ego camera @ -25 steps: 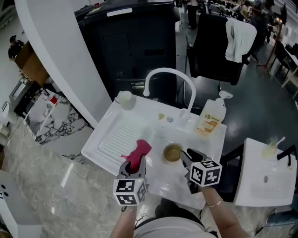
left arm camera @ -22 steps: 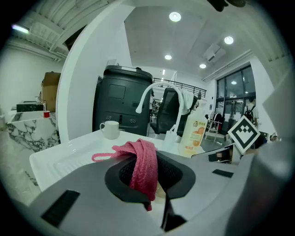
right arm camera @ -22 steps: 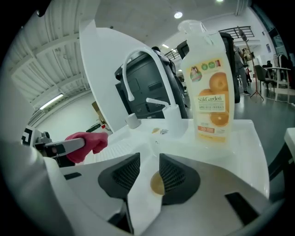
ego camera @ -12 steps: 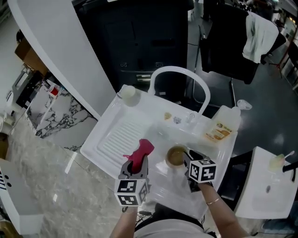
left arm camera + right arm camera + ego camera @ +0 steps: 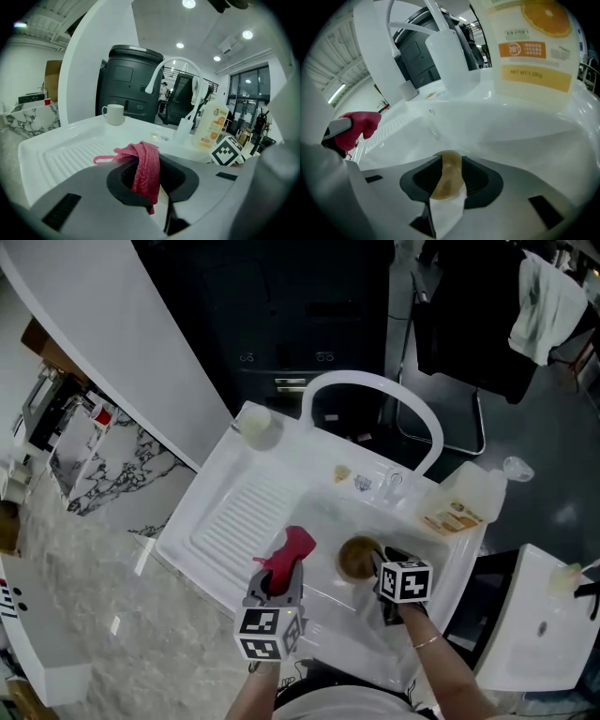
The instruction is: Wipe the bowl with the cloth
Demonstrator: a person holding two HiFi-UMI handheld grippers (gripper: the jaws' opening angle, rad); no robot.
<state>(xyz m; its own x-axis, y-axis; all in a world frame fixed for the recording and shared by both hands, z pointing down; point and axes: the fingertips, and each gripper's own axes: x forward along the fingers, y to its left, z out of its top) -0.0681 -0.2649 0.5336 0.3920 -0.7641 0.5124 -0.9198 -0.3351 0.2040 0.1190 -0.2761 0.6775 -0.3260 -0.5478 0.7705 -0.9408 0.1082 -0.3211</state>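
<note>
Over the sink, left tongs pinch the cloth; right tongs pinch the bowl, partly hiding it.

The pale plastic detergent bottle has a label with an orange slice on it. On its orange band, white print seems to read "NET WT: 1.28kg". The smaller lines above are too blurred to read.
</note>
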